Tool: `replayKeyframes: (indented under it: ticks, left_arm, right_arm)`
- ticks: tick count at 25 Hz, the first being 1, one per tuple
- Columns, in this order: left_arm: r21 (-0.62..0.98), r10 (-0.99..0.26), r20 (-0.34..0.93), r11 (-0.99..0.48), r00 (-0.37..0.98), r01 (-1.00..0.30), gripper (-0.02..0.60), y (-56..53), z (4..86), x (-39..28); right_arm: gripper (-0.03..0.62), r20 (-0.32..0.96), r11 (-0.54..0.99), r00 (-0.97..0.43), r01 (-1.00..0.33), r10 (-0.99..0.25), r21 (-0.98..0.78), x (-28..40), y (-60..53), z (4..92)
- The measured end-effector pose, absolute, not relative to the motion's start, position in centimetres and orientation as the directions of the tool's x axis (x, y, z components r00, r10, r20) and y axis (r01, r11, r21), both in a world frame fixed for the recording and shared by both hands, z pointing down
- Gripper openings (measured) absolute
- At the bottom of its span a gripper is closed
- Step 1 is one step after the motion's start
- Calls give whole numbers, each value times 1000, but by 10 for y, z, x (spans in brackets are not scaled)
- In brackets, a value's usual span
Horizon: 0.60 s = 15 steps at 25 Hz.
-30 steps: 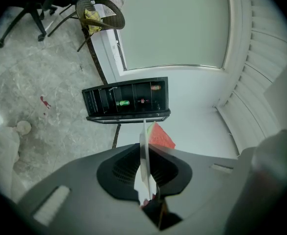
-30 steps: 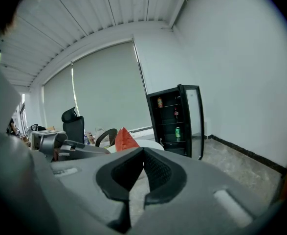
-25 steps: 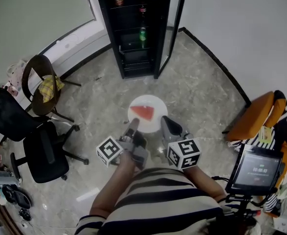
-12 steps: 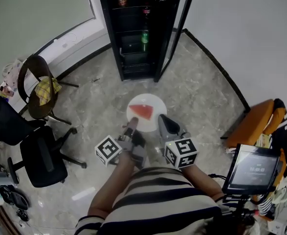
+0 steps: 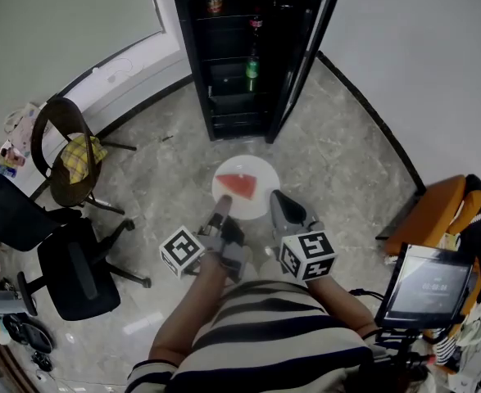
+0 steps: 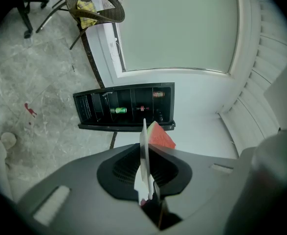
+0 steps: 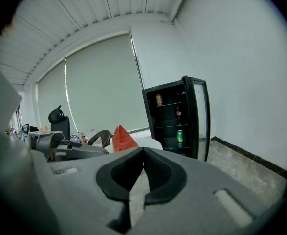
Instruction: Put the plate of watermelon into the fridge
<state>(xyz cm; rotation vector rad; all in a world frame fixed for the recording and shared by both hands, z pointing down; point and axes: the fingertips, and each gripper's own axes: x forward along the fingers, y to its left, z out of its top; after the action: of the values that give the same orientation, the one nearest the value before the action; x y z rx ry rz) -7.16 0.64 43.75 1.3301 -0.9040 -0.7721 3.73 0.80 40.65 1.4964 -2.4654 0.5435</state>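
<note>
The left tool [image 5: 223,209] is clamped on the near rim of the plate [image 5: 260,170]. Its own view shows the white rim edge-on between the closed jaws, so the tool is turned on its side to pinch the plate from above and below and carry it flat. The right tool [image 5: 279,205] has its jaws together on nothing. It sits just beside the left tool at the plate's near right edge, I'd guess as a steadying support, though I cannot tell whether it touches the rim. The watermelon [image 5: 238,187] wedge lies on the plate just past the left tool's tips, near the middle, which should keep it from sliding off on the walk. Beyond both tools there is bare marble floor [image 5: 330,154], then the fridge [image 5: 224,56], well apart from the tools. Its door [image 5: 310,47] is swung wide to the right, and a green can [image 5: 252,70] stands on a middle shelf. Compared with a second ago, the fridge looms larger and lower ahead of the tools. The person has stepped towards it, and the plate and both tools keep the same arrangement in front of the body.
</note>
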Motion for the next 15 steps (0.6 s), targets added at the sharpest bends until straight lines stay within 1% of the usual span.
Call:
replayKeyframes:
  ticks: [7, 11, 15]
  left_arm:
    - [995, -878, 94, 96, 470, -19, 34, -5, 438, -70]
    - [994, -876, 105, 102, 471, -32, 34, 0, 440, -73]
    - [996, -888, 81, 82, 452, -17, 34, -12, 435, -72]
  right_arm:
    - [-2, 362, 406, -447, -895, -818, -186, 40, 0, 406]
    - [-2, 359, 404, -441, -897, -823, -178, 40, 0, 403]
    - [-2, 359, 420, -455, -890, -815, -174, 41, -15, 404]
